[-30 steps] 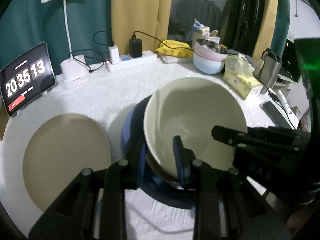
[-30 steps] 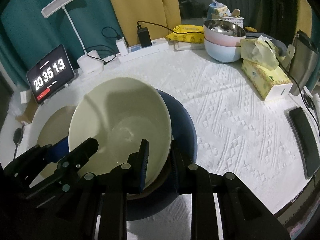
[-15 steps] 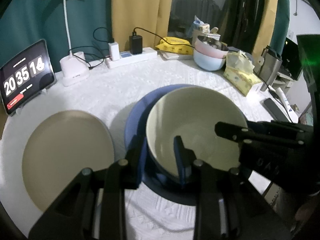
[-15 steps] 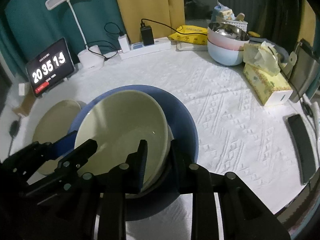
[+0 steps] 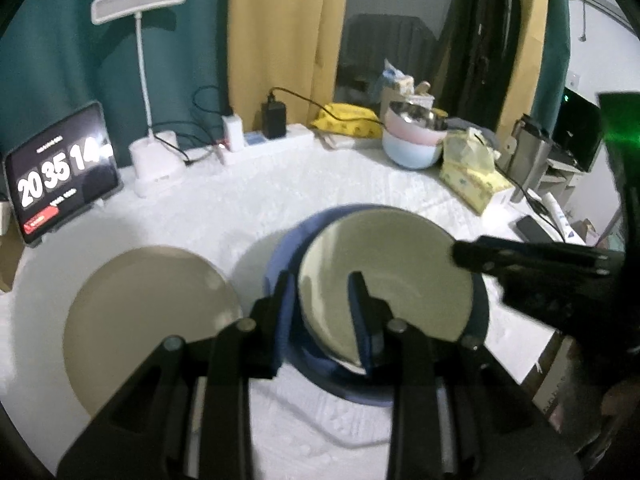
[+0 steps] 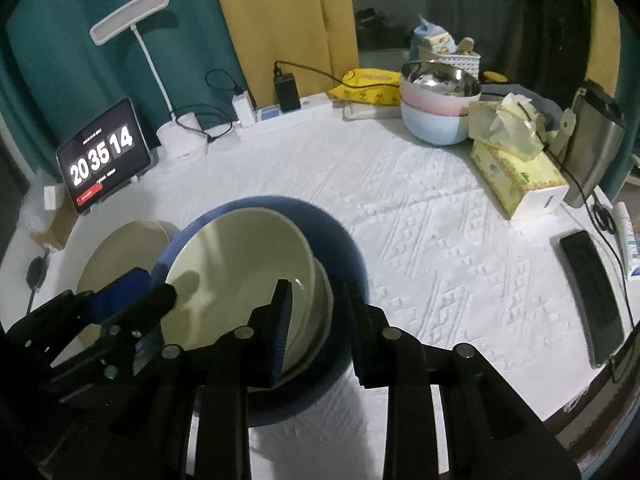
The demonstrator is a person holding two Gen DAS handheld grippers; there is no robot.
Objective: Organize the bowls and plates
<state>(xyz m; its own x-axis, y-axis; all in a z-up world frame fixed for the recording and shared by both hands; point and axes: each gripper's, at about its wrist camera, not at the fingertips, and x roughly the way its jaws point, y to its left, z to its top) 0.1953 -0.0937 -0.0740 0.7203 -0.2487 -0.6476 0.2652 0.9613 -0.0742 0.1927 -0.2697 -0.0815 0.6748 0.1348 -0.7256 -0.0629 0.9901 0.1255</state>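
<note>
Already nested: cream bowl [image 6: 240,264] inside blue bowl [image 6: 344,256], near middle of table [image 6: 400,208]. Just been opening right gripper [image 6: 318,312] around the rim, pads off it; left gripper [image 5: 320,304] also loose there. Probably left to place: beige plate [image 5: 148,320], at left.

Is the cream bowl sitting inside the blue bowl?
Yes, the cream bowl sits nested inside the blue bowl, whose rim rings it.
</note>
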